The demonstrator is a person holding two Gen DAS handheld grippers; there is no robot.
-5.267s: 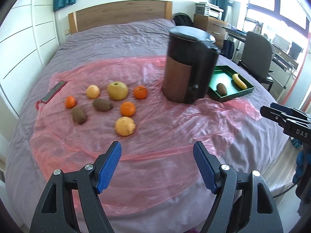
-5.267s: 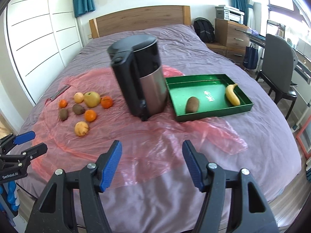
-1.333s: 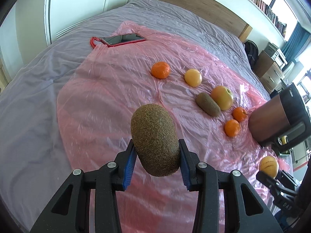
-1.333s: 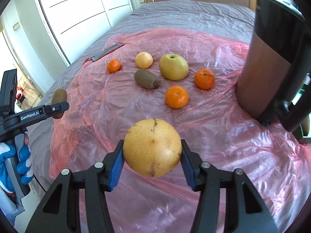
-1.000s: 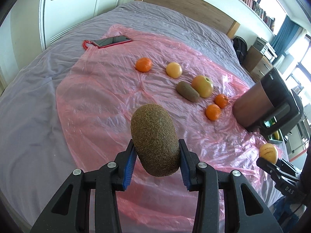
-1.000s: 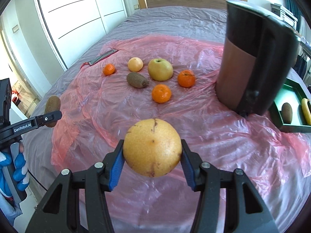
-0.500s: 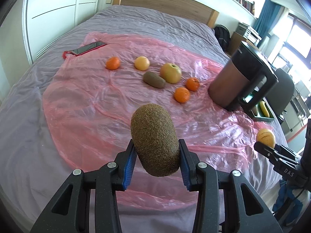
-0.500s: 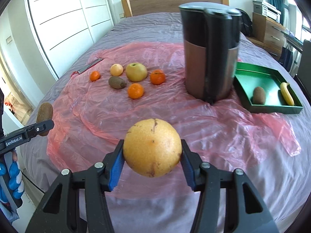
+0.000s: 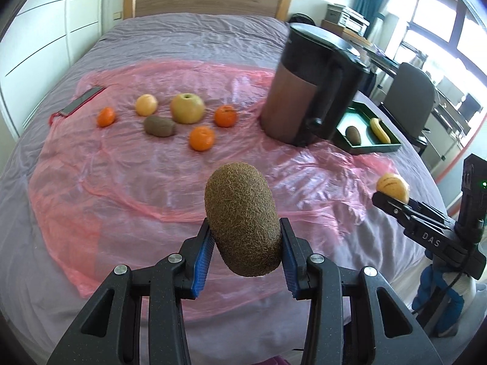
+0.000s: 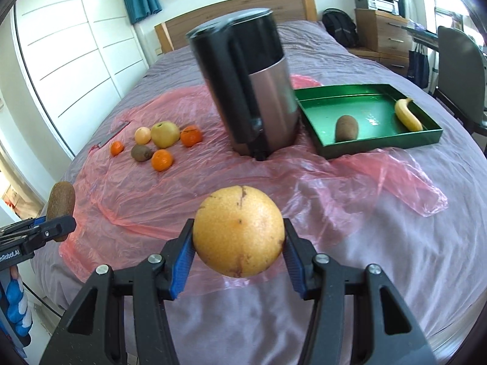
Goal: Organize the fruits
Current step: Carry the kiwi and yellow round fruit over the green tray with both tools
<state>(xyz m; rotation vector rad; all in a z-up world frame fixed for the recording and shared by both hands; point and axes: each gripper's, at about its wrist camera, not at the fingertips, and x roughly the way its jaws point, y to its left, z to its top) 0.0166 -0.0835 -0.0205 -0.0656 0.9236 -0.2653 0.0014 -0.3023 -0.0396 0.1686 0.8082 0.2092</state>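
a kiwi (image 9: 243, 219) is pinched in the left tool (image 9: 245, 258) above the near edge of the bed (image 9: 194, 30). a yellow fruit (image 10: 239, 231) is pinched in the right tool (image 10: 239, 261), with the green tray (image 10: 380, 143) far right beside the kettle (image 10: 246, 91).

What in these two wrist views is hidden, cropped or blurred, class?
- Left wrist view: the green rectangular tray is partly hidden behind the tall black-and-metal kettle.
- Right wrist view: that kettle is motion-blurred, its surface detail lost.
- Right wrist view: the flat red-edged phone is too small to identify surely.
- Left wrist view: the blue-gloved hand is cropped by the edge.
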